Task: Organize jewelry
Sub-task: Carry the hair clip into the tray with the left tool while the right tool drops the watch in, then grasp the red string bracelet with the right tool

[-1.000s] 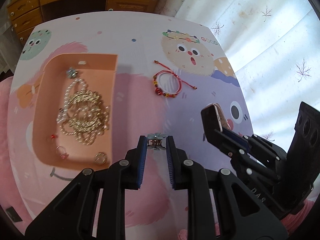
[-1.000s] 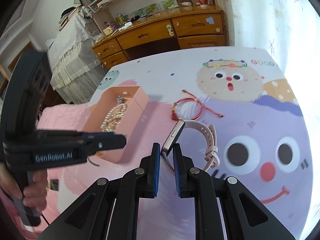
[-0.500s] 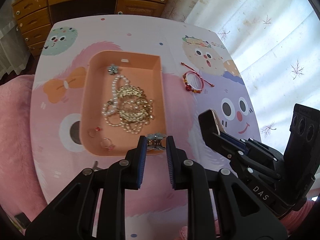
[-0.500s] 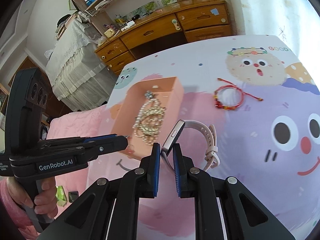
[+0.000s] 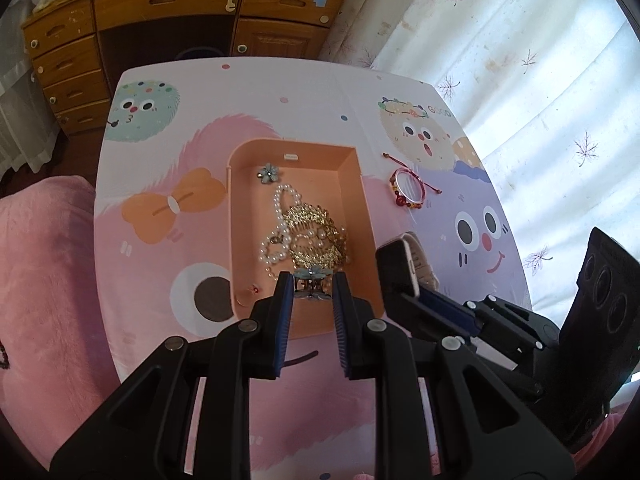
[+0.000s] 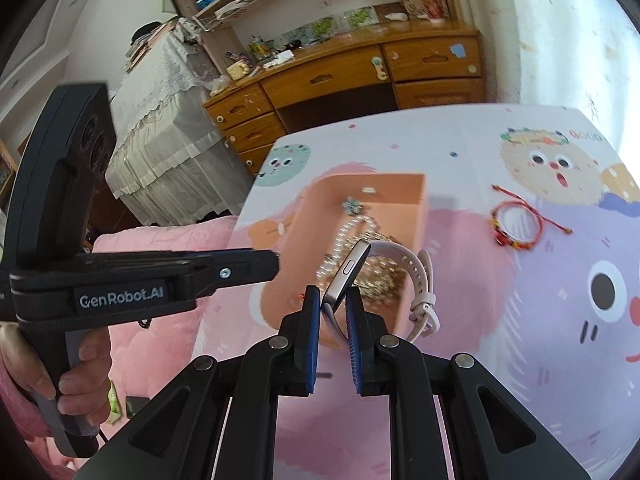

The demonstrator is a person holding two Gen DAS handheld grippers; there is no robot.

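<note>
Over tray point(image 5: 362, 200), fingers point(image 5: 285, 292) grip clip point(image 5: 313, 278).

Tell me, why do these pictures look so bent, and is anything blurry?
Both views are fisheye: straight edges bow and corners go black. Left wrist view is sharp, the curtain glowing with daylight. Right wrist view smears the orange tray and red bracelet, while the watch stays crisp.

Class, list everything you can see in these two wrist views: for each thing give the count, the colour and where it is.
Open rectangular tray: one, peach, mid-table.
Pearl necklace: one, white, in tray.
Ornate metal comb: one, gold, in tray on pearls.
Flower clip: one, pale blue, tray's far end.
Second flower clip: one, blue, in left gripper.
Beaded cord bracelet: one, red, on tablecloth right of tray.
Smartwatch: one, pinkish-white strap, in right gripper.
Wooden dresser: one, brown, behind table.
Hand: one, holding left gripper's handle.
</note>
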